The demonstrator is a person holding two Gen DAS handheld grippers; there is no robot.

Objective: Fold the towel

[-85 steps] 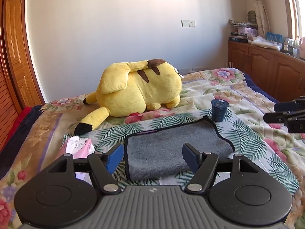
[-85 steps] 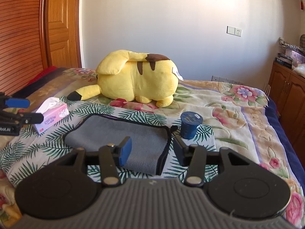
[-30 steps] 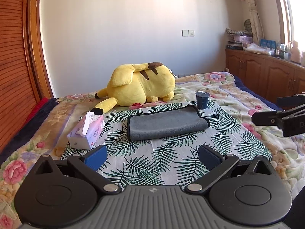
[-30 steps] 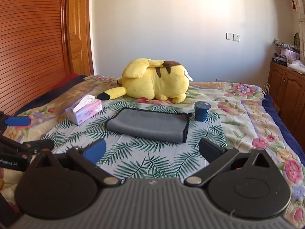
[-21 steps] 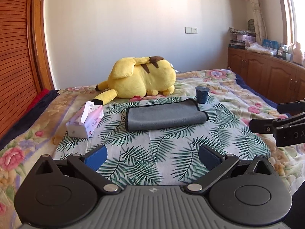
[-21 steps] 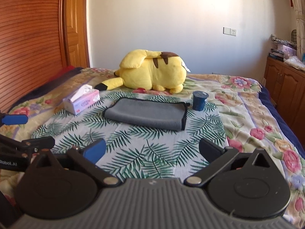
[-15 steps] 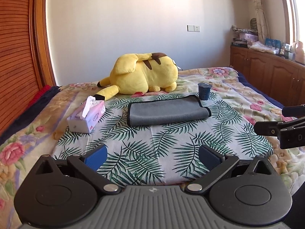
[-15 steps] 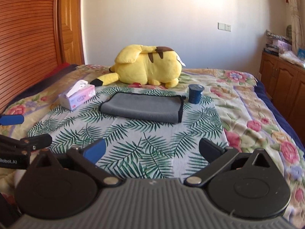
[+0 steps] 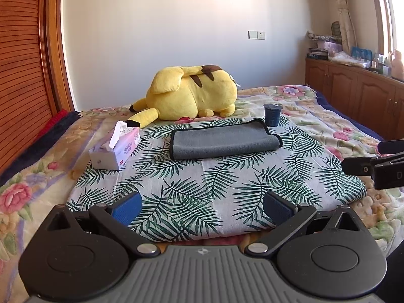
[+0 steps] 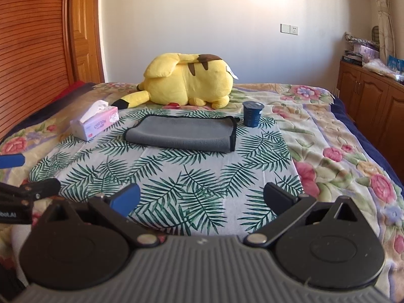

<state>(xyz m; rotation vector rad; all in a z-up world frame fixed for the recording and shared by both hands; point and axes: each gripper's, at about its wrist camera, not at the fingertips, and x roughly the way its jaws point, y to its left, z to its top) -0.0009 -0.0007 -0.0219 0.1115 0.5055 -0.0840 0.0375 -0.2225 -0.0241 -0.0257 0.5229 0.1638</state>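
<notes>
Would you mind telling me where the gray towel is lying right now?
The folded gray towel lies on the palm-leaf cloth, beyond both open grippers, between the tissue box on its left and the dark blue cup at its far right corner, before the yellow plush.

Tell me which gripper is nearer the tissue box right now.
Left, by a modest margin. The left gripper sits back from the tissue box, toward that side of the bed; the right gripper is equally withdrawn but farther across, opposite the blue cup.

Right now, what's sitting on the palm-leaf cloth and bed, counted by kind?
Towel: 1
Tissue box: 1
Dark blue cup: 1
Yellow plush toy: 1
Total: 4
</notes>
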